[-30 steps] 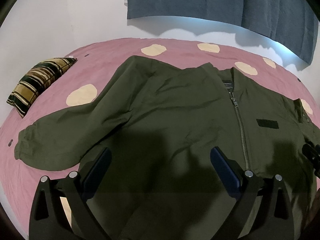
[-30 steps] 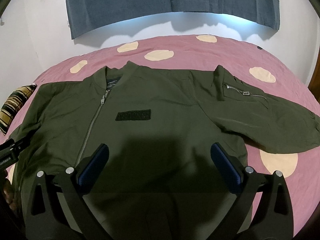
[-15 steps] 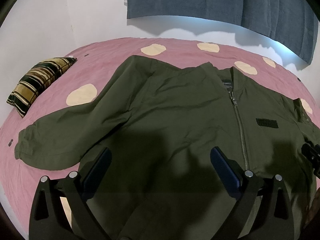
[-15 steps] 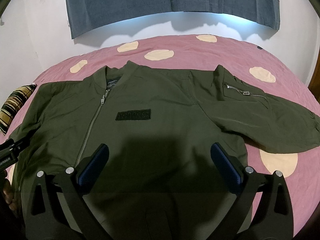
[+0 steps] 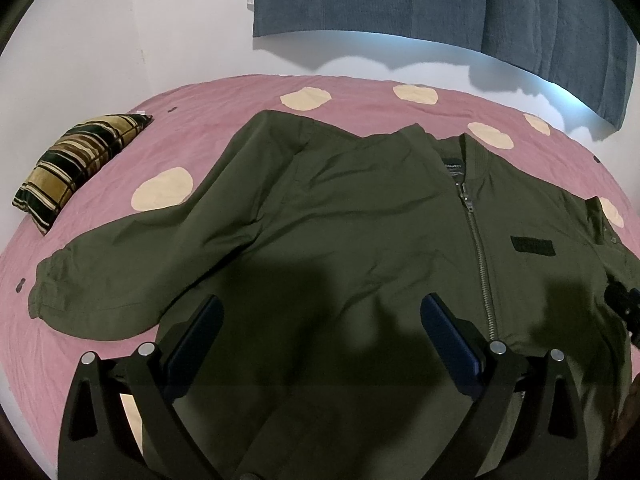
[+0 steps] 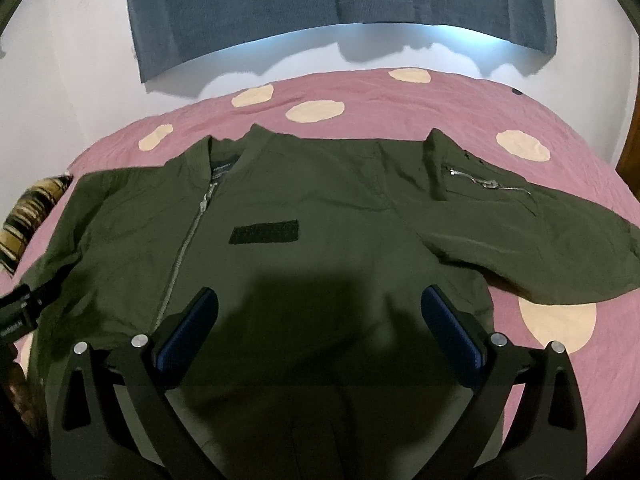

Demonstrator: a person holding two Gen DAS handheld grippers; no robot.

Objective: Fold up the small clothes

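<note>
olive green jacket (image 5: 340, 220) lies flat, front up, zipped, on pink spotted bedspread (image 5: 224, 120), both sleeves spread out to the sides. left gripper (image 5: 320, 320) and right gripper (image 6: 320, 312) hover over its lower half, jaws wide apart, holding nothing. striped pillow (image 5: 76, 168) at bed's left edge, blue curtain (image 6: 340, 0) on wall

No legible text; jacket (image 6: 320, 208) neck label (image 6: 222, 169) too blurred.
</note>
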